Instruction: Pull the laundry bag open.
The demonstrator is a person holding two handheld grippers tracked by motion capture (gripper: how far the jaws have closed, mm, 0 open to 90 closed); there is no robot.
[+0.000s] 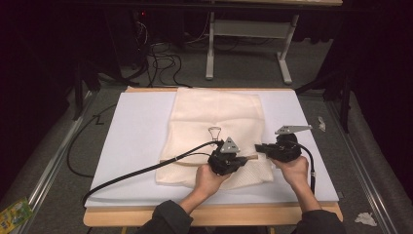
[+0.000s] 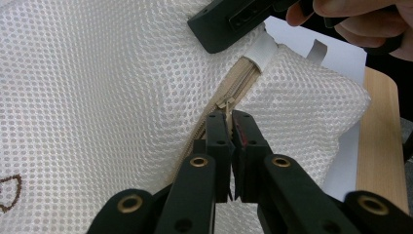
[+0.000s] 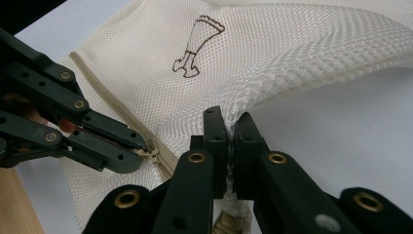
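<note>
- I see a grey carpeted floor (image 1: pixel 253 68) around the worktop (image 1: pixel 141 126), whose white surface sits on a wooden edge.
- Beyond it stands a pale metal table frame (image 1: pixel 210 48).
- Black cables (image 1: pixel 163 61) tangle on the floor at the back.
- The far room is dark.
- A crumpled scrap (image 1: pixel 365 218) lies near the right.

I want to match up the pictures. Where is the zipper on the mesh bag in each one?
High view: the zipper is a thin tan strip between the two grippers, near the bag's front edge.
Left gripper view: it runs up the middle, its pull pinched in the left gripper.
Right gripper view: it slants at lower left, from the upper left down to the left gripper's tips.
Shared landmark: the left gripper on the zipper pull.
</note>
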